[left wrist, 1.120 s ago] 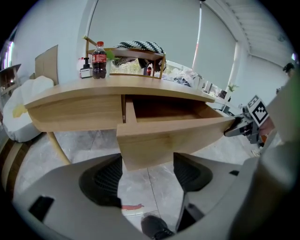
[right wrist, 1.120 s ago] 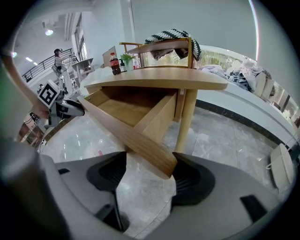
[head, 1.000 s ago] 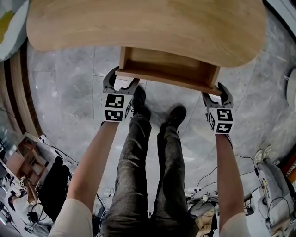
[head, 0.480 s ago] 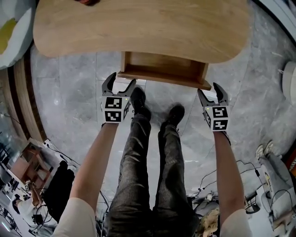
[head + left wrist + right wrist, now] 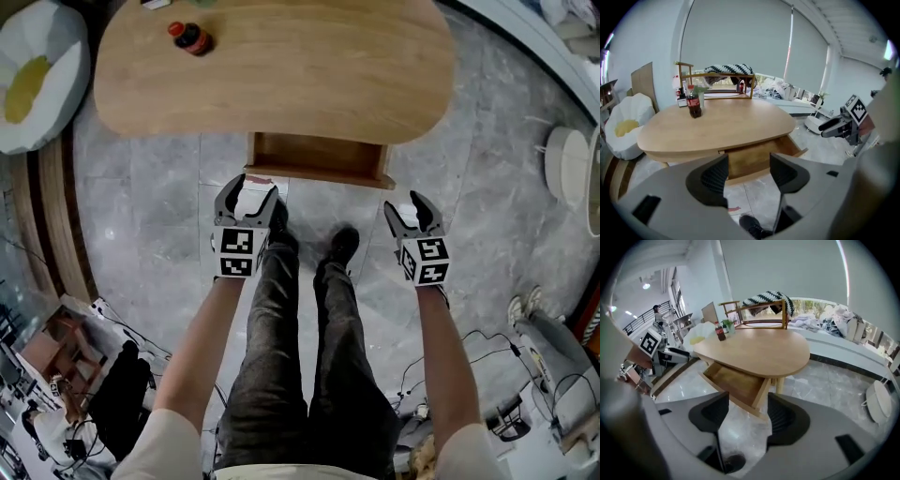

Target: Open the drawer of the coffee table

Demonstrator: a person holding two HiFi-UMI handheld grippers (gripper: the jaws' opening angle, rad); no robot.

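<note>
The wooden coffee table (image 5: 281,70) has its drawer (image 5: 319,157) pulled out toward me, its inside bare wood (image 5: 736,383). My left gripper (image 5: 246,191) hangs in the air below the drawer's left corner, apart from it; its jaws are closing with nothing between them. My right gripper (image 5: 413,211) is off the drawer's right corner, also closing on nothing. In the left gripper view the drawer (image 5: 757,157) shows past the empty pads, and the right gripper (image 5: 840,125) is at the far right.
A cola bottle (image 5: 191,37) stands on the tabletop's far left. A white beanbag with a yellow cushion (image 5: 33,75) lies left of the table. My legs and shoes (image 5: 342,246) stand on the grey tile floor below the drawer. Cables and gear clutter the lower edges.
Both grippers have come off the drawer's front corners and risen, so the table now looks farther away. The drawer stays pulled out. The jaws have narrowed slightly.
</note>
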